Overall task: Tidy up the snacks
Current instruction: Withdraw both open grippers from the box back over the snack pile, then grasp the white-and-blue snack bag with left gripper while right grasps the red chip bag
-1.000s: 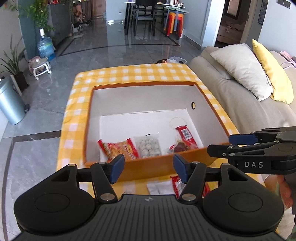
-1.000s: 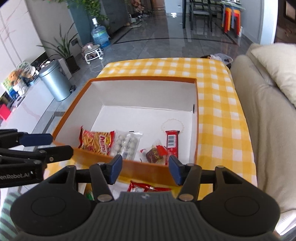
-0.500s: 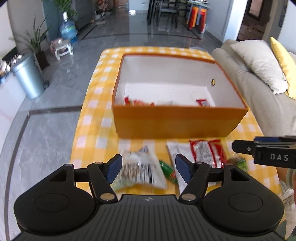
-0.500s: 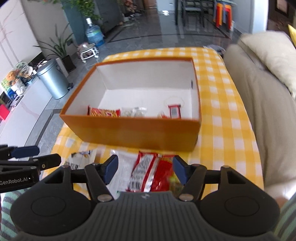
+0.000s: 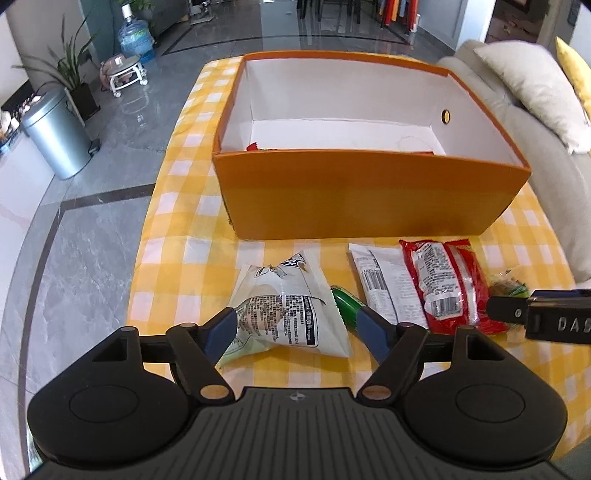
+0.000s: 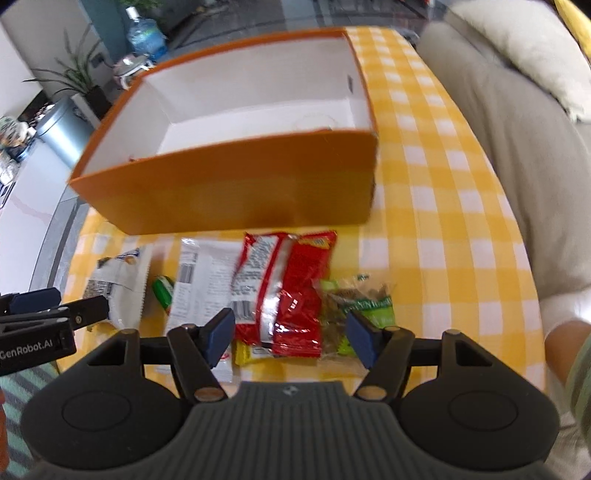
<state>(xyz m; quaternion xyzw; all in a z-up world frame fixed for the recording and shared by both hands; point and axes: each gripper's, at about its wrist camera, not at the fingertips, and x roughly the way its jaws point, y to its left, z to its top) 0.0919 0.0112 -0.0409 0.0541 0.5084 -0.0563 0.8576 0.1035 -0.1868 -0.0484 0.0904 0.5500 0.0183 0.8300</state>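
Observation:
An orange box [image 5: 369, 195] with a white inside stands on the yellow checked table; it also shows in the right wrist view [image 6: 236, 188]. Snacks lie in front of it: a white and green bag [image 5: 284, 306], a small green packet [image 5: 345, 301], a white packet [image 5: 380, 284], a red packet [image 5: 447, 284] and a green-labelled bag [image 6: 358, 306]. My left gripper [image 5: 295, 334] is open, low over the white and green bag. My right gripper [image 6: 291, 338] is open over the red packet [image 6: 288, 284].
A beige sofa [image 5: 546, 147] with cushions runs along the table's right side. A metal bin [image 5: 57, 134], a water bottle [image 5: 135, 35] and plants stand on the floor to the left. The table edge [image 5: 142, 258] drops off at left.
Both grippers have pulled back from above the box and dropped low over the snacks in front of it. Both stayed open.

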